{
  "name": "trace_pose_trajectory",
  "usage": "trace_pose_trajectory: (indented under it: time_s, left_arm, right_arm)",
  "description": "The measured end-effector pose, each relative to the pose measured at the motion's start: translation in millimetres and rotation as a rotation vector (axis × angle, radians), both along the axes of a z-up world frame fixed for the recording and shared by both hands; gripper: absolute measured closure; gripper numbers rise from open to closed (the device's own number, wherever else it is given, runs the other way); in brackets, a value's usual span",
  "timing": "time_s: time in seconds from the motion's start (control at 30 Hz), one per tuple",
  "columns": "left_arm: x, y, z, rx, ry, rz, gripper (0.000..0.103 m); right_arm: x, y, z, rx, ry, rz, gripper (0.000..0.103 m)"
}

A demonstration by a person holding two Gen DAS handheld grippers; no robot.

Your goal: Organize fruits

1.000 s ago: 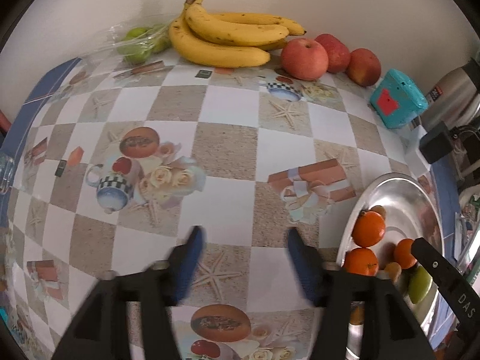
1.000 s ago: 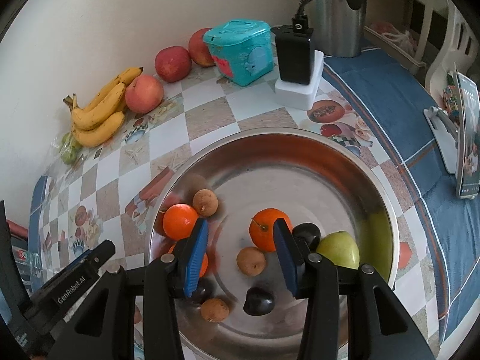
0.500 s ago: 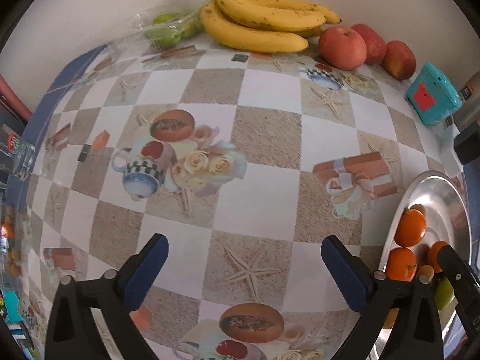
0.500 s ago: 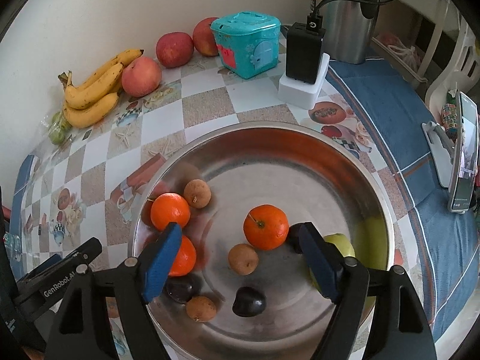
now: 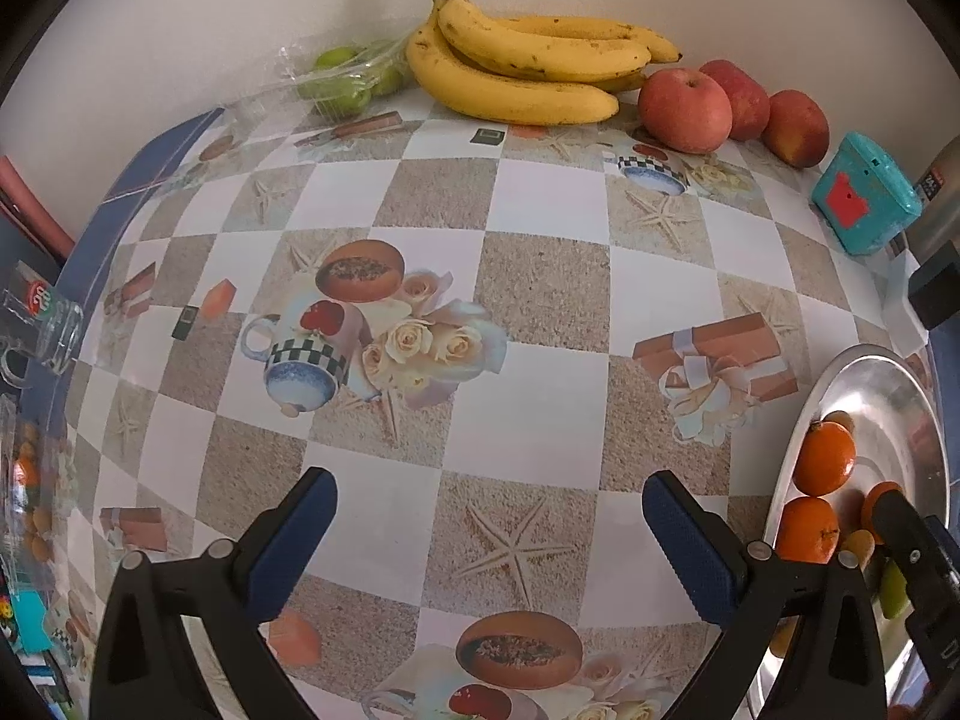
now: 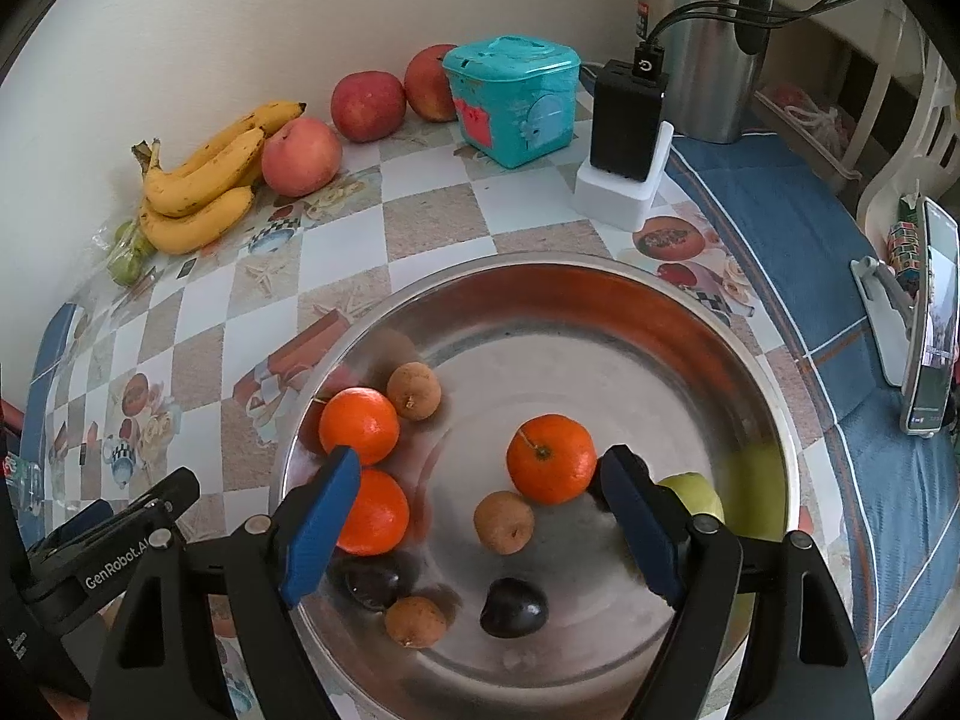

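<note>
A steel bowl (image 6: pixel 690 324) holds three oranges (image 6: pixel 551 459), small brown fruits (image 6: pixel 503 522), dark plums (image 6: pixel 513 607) and a green apple (image 6: pixel 690 495). My right gripper (image 6: pixel 480 498) is open and empty above the bowl, its jaws wide apart. My left gripper (image 5: pixel 486 516) is open and empty over the checkered tablecloth (image 5: pixel 540 300), left of the bowl (image 5: pixel 900 384). A banana bunch (image 5: pixel 528 72), three red apples (image 5: pixel 684 111) and bagged green fruit (image 5: pixel 348 75) lie by the far wall.
A teal box (image 6: pixel 513 99), a black charger on a white base (image 6: pixel 627 144) and a steel kettle (image 6: pixel 702 42) stand behind the bowl. A phone on a stand (image 6: pixel 930 330) is at the right. A glass (image 5: pixel 48 324) sits at the table's left edge.
Both grippers have opened from nearly closed to wide apart. The left gripper has shifted left and closer to the bananas and apples. The right has risen slightly above the bowl.
</note>
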State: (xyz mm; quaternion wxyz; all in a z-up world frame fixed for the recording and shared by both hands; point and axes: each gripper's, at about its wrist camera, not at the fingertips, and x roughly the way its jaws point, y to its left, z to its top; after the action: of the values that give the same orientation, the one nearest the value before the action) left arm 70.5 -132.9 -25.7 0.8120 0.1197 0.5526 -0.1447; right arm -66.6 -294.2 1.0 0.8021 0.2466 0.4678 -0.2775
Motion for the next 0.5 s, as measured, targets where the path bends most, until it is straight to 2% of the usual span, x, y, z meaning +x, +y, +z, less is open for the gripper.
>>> trace_pose_trajectory:
  time_s: [0.27,0.4,0.5]
  left_arm:
    - [-6,7,7,0.004,-0.032,-0.017,0.0]
    - [-13,11,10,0.047,-0.062,-0.04,0.0]
    - [-19,18,12,0.048,-0.069,-0.04,0.0]
  right_arm:
    - [0,12,1,-0.009,0.009,0.037,0.02]
    - [-3,21,2,-0.018,0.016,0.043,0.02]
    - [-5,26,5,-0.017,0.006,0.048,0.02]
